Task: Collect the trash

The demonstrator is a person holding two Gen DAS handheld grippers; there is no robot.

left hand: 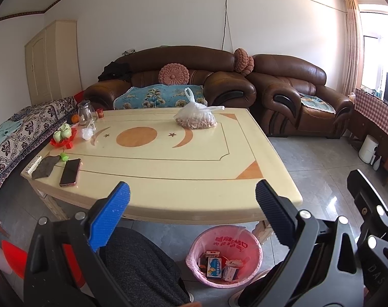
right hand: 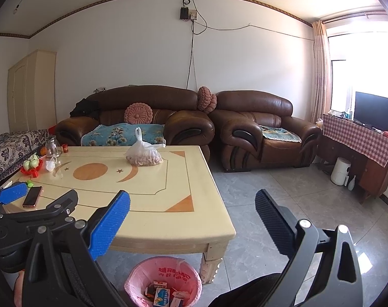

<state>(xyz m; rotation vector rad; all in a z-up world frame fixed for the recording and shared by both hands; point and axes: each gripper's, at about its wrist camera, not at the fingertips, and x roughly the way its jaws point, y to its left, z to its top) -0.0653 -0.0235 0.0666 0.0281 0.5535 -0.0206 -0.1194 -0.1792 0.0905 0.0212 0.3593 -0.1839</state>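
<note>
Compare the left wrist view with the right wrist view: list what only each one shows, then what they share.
Only the left wrist view shows the dark grey cloth and white remote control at the table's near-left corner.

Only the right wrist view shows the black monitor on the red-checked cabinet in full, and the left gripper from the side.

Both share the cream inlaid table, clear plastic bag of nuts, black smartphone, pink-lined trash bin holding small boxes, and brown leather sofas. Both grippers' jaws stand open, empty.

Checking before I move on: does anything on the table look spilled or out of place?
One thing: a crumpled white wrapper lies loose on the table beside the glass jug. Nothing is spilled. The pink bin stands upright, holding boxes.
</note>
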